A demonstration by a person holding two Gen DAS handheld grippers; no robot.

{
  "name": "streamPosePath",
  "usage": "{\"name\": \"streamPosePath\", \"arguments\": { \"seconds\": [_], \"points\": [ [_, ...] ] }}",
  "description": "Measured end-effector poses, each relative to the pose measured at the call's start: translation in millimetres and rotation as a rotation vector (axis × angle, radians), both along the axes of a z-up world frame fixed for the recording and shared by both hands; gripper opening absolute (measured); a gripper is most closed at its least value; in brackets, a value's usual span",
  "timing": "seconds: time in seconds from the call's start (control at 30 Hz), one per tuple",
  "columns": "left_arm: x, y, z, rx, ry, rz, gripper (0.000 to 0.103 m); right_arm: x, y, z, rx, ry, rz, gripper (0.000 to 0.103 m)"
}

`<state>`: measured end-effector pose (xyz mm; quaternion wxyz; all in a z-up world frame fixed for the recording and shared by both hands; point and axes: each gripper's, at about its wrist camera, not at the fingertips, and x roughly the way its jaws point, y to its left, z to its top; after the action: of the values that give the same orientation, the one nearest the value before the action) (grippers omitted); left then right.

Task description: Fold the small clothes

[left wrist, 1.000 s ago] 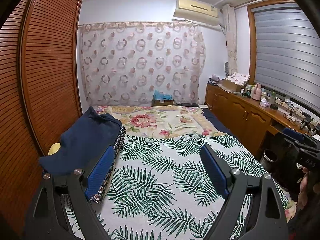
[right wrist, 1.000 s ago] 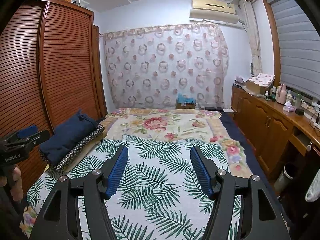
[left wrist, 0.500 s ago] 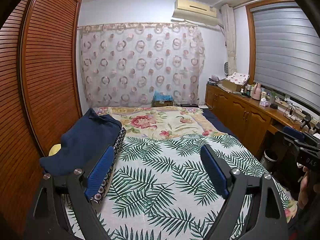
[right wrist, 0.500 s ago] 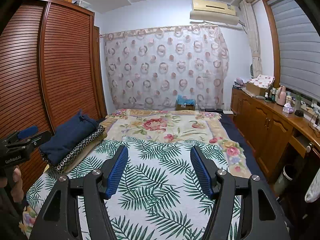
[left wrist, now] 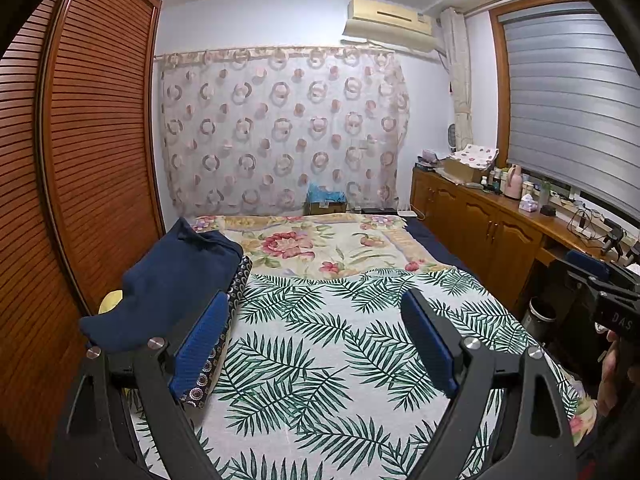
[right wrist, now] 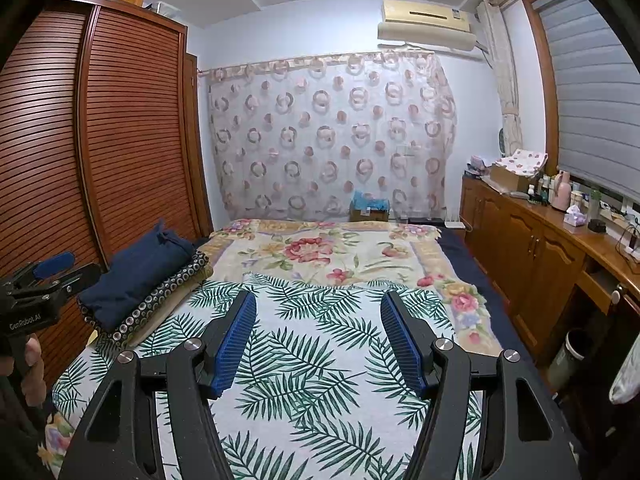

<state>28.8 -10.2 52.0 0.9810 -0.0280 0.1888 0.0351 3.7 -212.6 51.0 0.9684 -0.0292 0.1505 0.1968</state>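
A bed (left wrist: 320, 360) fills the middle of the room, running away from both cameras to the curtain (left wrist: 280, 132) on the far wall. A leaf-print sheet (right wrist: 320, 360) lies over its near part, overlapping a flowered blanket (right wrist: 320, 248) behind it. On the bed's left edge sits a stack of folded clothes (right wrist: 140, 280), just beside the slatted wardrobe doors (left wrist: 92, 140) along the left wall. A low cabinet (right wrist: 540, 256) runs along the right wall under the window blind (left wrist: 568, 100), with bottles and boxes on top. A small box (left wrist: 326, 202) stands behind the bed. An air conditioner (right wrist: 428, 24) hangs above the curtain. A bin (left wrist: 540, 316) stands before the cabinet.
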Motion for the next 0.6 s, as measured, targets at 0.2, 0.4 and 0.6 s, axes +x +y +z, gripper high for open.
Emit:
{"name": "streamPosePath", "arguments": {
  "seconds": [0.2,0.4,0.6],
  "points": [
    [0.2,0.1,-0.4,-0.001,0.0,-0.001,0.088,0.0,-0.1,-0.2,0.001,-0.001,-0.001,0.067],
    [0.4,0.2,-0.8,0.001,-0.001,-0.001,0.088,0.8,1.8,-0.7,0.001,0.002,-0.003,0.067],
    [0.8,0.1,-1.5,0.002,-0.001,-0.002,0.088,0.1,3.6,-1.2,0.001,0.001,-0.004,0.067]
  ]
}}
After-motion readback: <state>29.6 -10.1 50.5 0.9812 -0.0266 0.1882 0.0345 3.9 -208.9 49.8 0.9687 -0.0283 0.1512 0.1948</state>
